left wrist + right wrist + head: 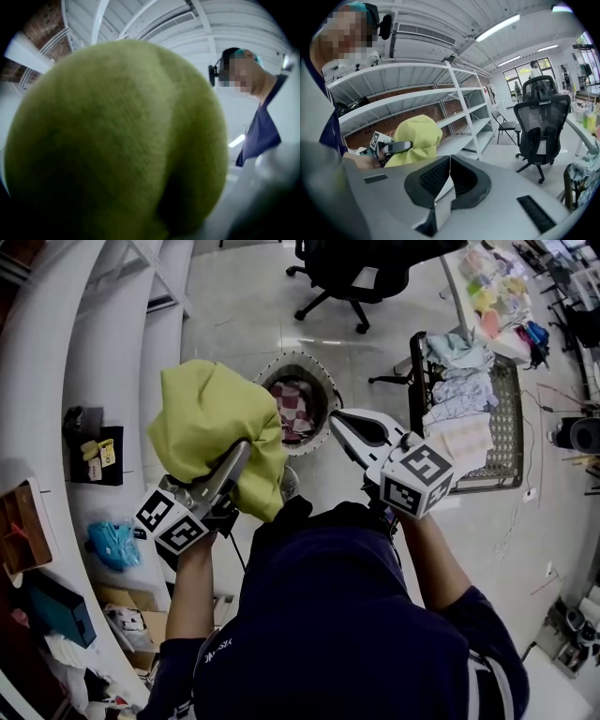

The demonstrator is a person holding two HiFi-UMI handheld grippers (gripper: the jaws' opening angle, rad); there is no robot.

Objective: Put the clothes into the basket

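My left gripper [242, 457] is shut on a bunched yellow-green garment [214, 427], held up in the air to the left of the basket. That garment [117, 140] fills the left gripper view and hides the jaws there. The round basket [324, 382] stands on the floor ahead, with a red-and-white checked cloth [292, 411] inside it. My right gripper [337, 420] hovers just right of the basket's near rim. Its jaws [450, 158] are shut with nothing between them. The right gripper view also shows the garment [418, 137] and the left gripper [396, 148] off to the left.
A dark mesh rack [506, 427] with several folded clothes [461, 399] stands to the right. A black office chair [361, 276] is beyond the basket. White shelving [84, 371] runs along the left, with boxes and clutter on its lower shelves.
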